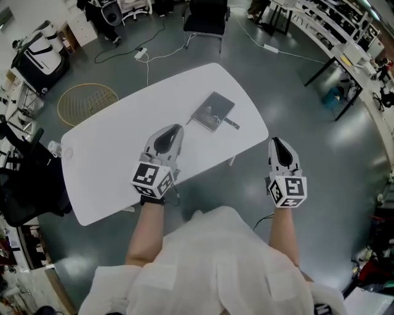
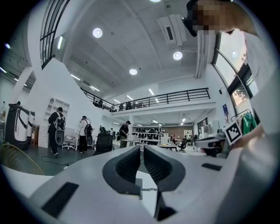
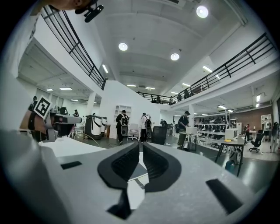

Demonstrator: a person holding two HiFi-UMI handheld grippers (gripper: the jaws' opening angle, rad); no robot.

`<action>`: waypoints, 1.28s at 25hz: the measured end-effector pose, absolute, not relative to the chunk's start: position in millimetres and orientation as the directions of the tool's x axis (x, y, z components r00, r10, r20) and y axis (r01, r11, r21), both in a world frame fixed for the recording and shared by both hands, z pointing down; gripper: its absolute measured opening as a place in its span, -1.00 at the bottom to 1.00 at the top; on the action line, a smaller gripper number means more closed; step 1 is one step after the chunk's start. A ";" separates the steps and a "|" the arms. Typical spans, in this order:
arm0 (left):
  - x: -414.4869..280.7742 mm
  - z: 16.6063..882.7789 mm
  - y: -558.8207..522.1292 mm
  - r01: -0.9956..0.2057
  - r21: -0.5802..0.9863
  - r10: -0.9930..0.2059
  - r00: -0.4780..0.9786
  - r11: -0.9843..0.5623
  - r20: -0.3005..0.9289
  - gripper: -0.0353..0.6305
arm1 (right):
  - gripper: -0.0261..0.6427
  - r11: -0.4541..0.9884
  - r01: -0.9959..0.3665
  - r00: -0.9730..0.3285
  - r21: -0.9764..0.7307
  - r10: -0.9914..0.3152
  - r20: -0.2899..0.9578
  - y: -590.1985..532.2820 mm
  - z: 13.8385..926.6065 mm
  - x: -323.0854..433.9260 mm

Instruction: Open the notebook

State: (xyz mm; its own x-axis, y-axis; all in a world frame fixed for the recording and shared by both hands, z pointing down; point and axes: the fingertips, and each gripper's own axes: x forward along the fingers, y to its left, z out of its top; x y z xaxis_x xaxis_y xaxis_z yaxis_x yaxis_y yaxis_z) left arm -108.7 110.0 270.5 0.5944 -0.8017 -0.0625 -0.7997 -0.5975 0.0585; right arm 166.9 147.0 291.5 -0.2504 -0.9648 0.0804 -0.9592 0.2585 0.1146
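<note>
A closed grey notebook (image 1: 212, 111) lies on the far right part of the white table (image 1: 104, 160), with a dark strap sticking out at its right side. My left gripper (image 1: 176, 127) hovers over the table just short of the notebook, pointing at it, jaws together and empty. In the left gripper view the notebook (image 2: 137, 184) shows low beyond the left gripper (image 2: 141, 146). My right gripper (image 1: 275, 140) is off the table's right edge, over the floor, jaws together with nothing between them. In the right gripper view the right gripper (image 3: 141, 143) points toward the notebook (image 3: 139, 169).
A black chair (image 1: 206, 15) stands beyond the table and another black chair (image 1: 24, 184) at its left end. A round wire basket (image 1: 87, 101) and cables (image 1: 148, 55) lie on the floor. Desks (image 1: 345, 43) line the right side. People stand far off.
</note>
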 end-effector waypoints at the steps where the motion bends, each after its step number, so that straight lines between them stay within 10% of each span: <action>1: -108.7 272.7 105.7 -0.797 0.062 -0.799 0.598 -0.601 -0.061 -0.82 | -0.84 0.261 -0.958 -0.252 0.118 -0.964 0.085 141.9 292.8 165.6; 32: -40.9 388.3 -125.9 -0.829 0.076 -0.810 0.558 -0.554 0.178 -0.82 | -0.75 0.519 -0.848 -0.478 0.104 -0.835 0.273 -100.9 400.2 157.9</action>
State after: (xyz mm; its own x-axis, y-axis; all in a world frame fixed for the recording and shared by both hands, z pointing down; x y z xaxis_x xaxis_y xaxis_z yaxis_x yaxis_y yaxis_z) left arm -40.9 -125.9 388.3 0.5583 -0.8103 0.1784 -0.8288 -0.5543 0.0760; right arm 157.9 -100.9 400.2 -0.4779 -0.8349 0.2732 -0.8482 0.5194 0.1036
